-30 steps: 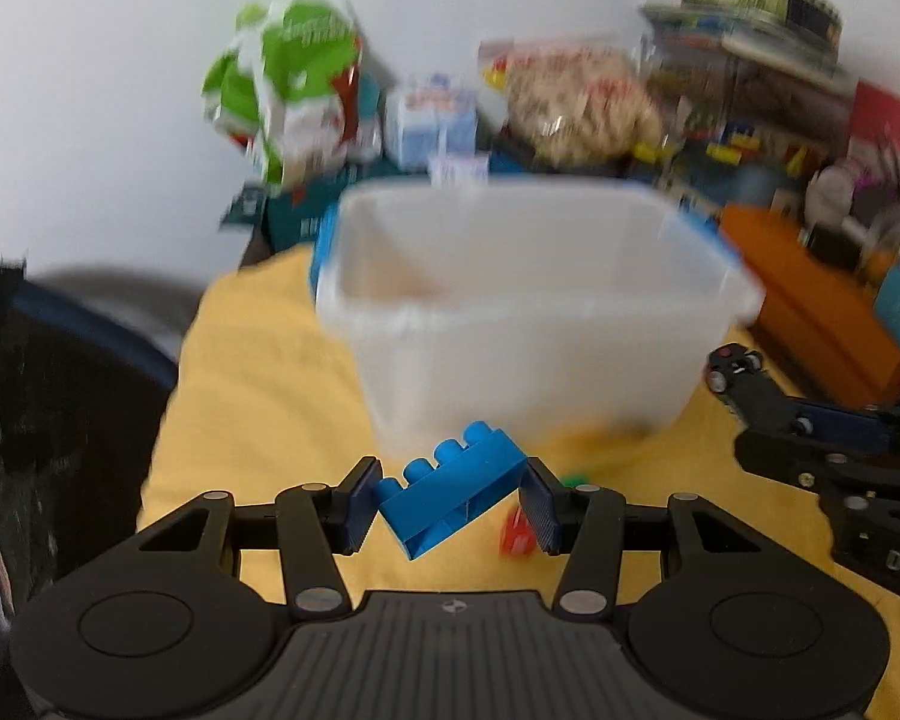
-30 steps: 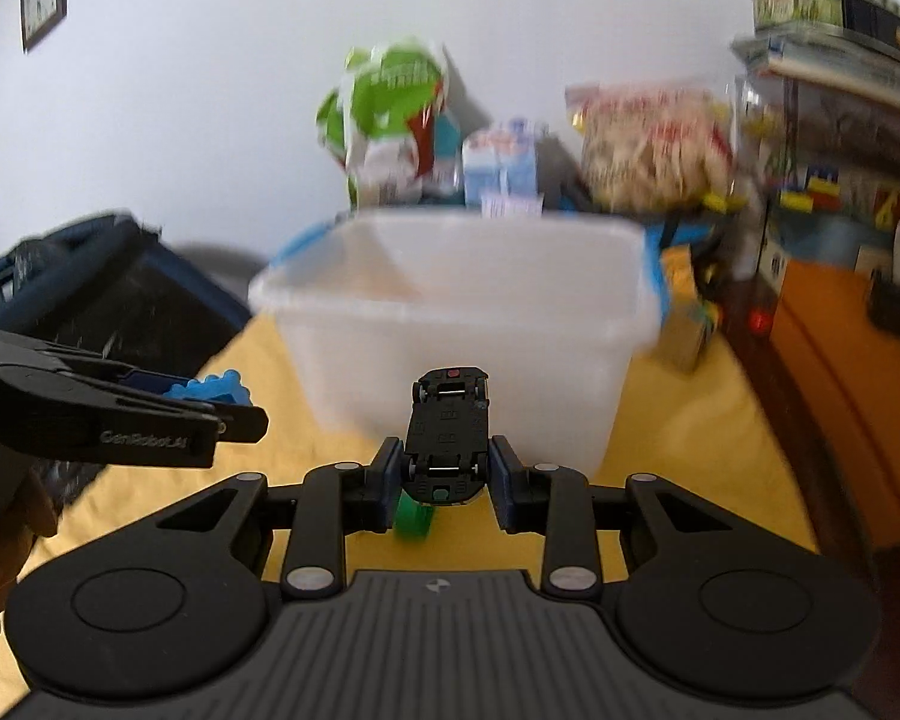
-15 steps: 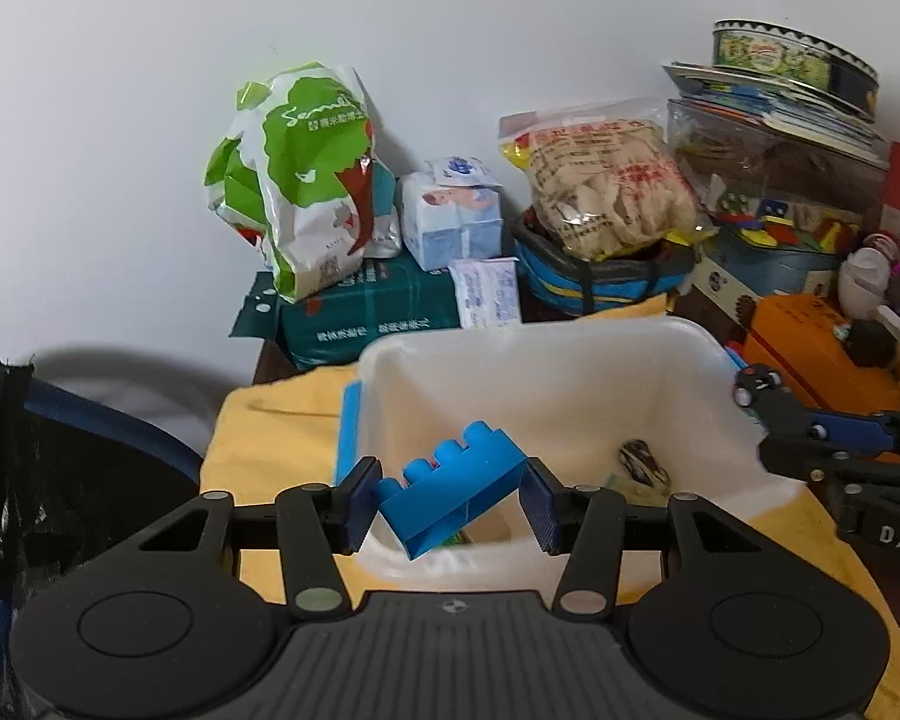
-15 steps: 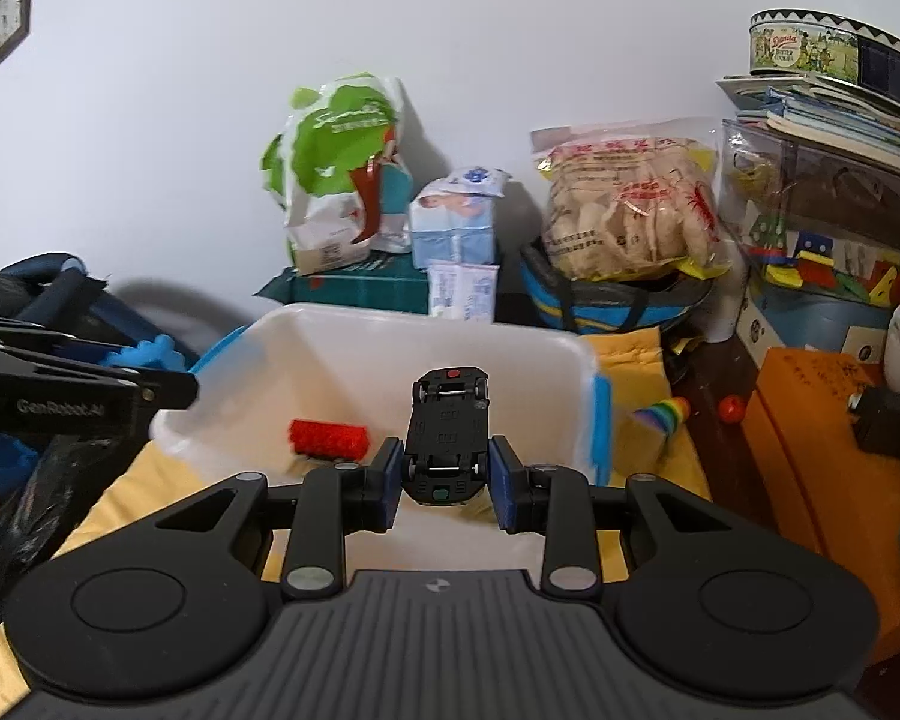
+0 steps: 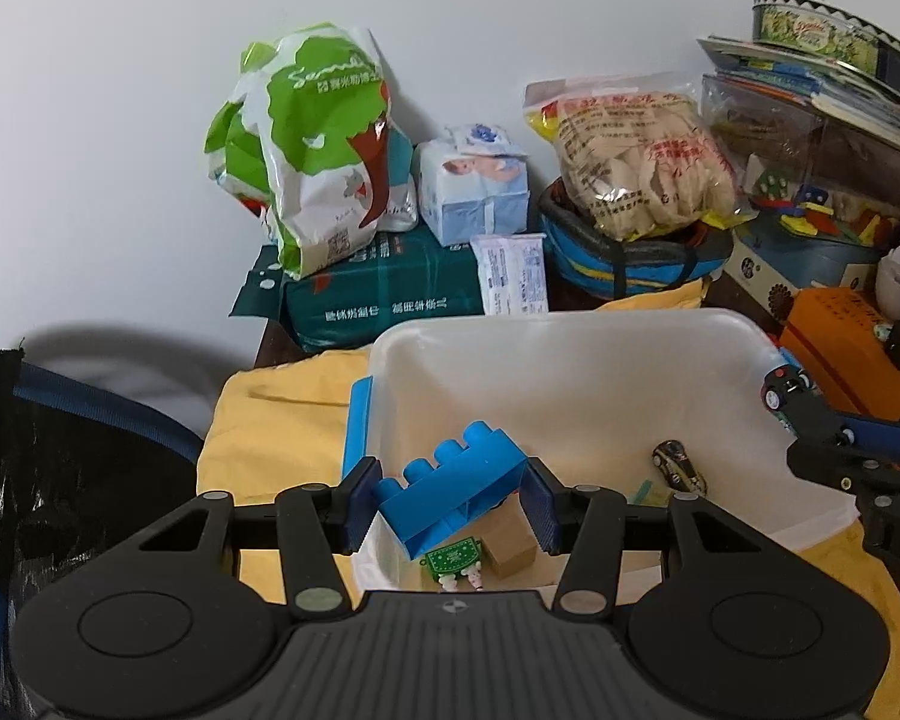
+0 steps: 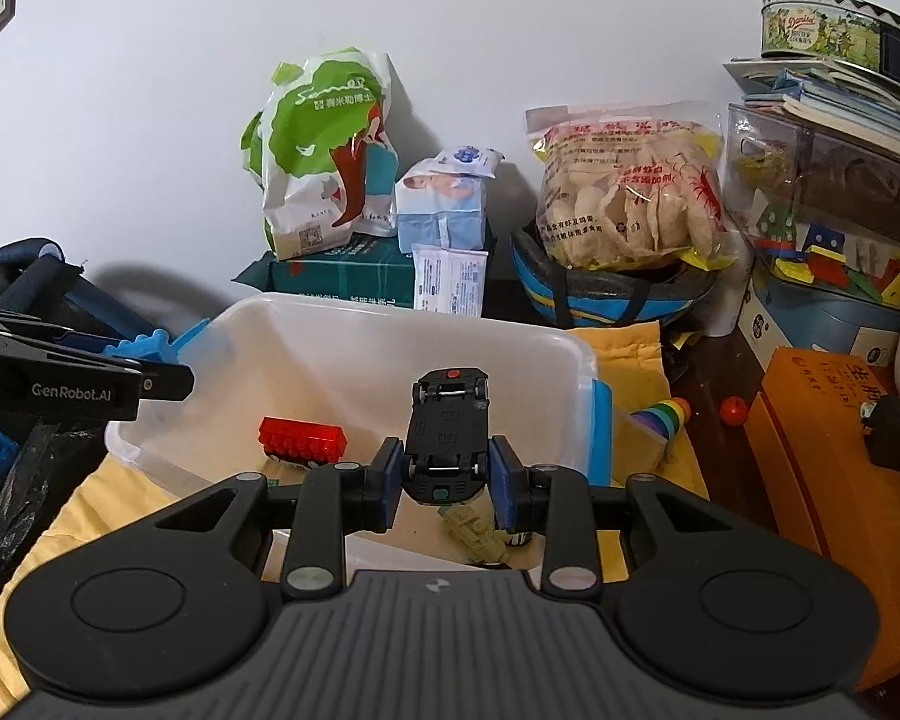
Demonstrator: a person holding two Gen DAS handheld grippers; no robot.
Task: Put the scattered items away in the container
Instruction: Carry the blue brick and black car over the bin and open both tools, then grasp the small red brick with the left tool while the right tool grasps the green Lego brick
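Observation:
My left gripper (image 5: 448, 501) is shut on a blue toy brick (image 5: 450, 495) and holds it over the near left corner of the white plastic bin (image 5: 546, 336). My right gripper (image 6: 447, 483) is shut on a black toy car (image 6: 448, 429), underside up, over the bin (image 6: 390, 315). In the bin lie a red brick (image 6: 302, 437), a small toy car (image 5: 678, 471), a brown block (image 5: 510, 543), a green tag (image 5: 453, 558) and a beige toy (image 6: 474, 531). The right gripper shows at the right of the left wrist view (image 5: 834, 450).
The bin stands on a yellow cloth (image 5: 270, 420). Behind it are a green-white bag (image 5: 318, 150), tissue packs (image 5: 474, 186), a cracker bag (image 5: 636, 162) and stacked boxes (image 6: 822, 180). An orange box (image 6: 834, 450), a rainbow toy (image 6: 666, 414) and a red ball (image 6: 732, 405) lie right.
Both grippers rose from in front of the bin's wall to above its open top, still holding the blue brick and the black car. The bin's inside has come into view.

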